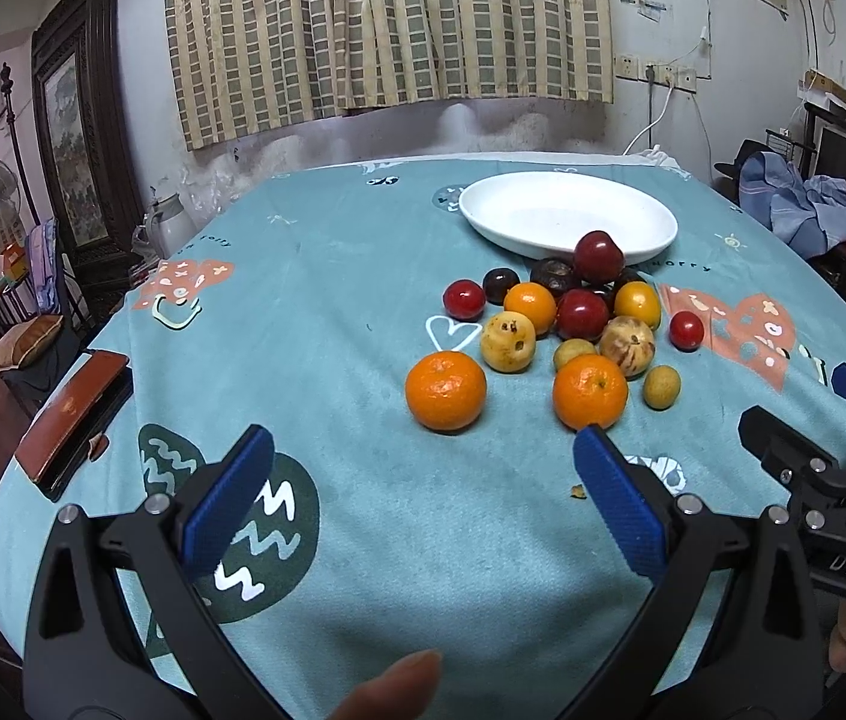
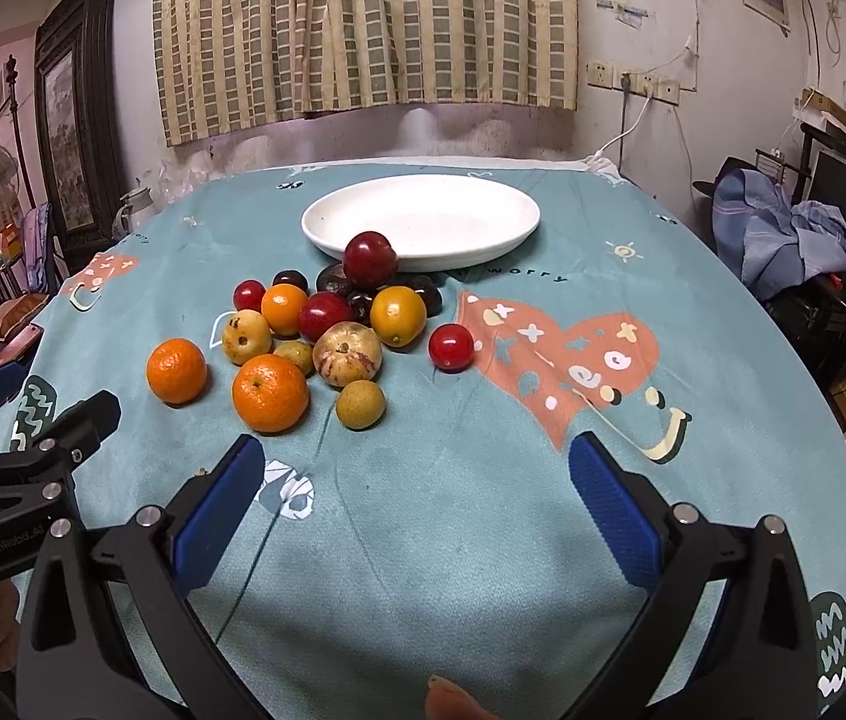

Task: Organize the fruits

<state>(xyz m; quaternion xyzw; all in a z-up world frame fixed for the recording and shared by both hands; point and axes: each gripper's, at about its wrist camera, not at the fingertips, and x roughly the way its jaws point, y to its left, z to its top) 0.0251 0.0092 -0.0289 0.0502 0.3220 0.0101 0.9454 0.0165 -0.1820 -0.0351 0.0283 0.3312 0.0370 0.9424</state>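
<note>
Both claws, left [image 1: 423,462] and right [image 2: 417,468], gape empty above round glossy fruits [image 2: 327,330], apparently plums, beside smooth white plate [image 2: 519,222].

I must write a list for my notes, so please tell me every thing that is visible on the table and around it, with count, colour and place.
White oval plate: 1, white, far middle of the table, nothing on it.
Orange mandarins: 2, orange, nearest side of the fruit pile.
Red round fruits: 4, red; one lies apart on the right, one sits on top by the plate.
Small orange-yellow citrus: 2, middle of the pile.
Teal patterned tablecloth: 1, teal, covers the table.
Brown flat case: 1, left table edge.
Checked curtain: 1, beige and grey, back wall.
Left gripper: 1, black with blue pads, open, holds nothing.
Right gripper: 1, same colours, open, holds nothing.
</note>
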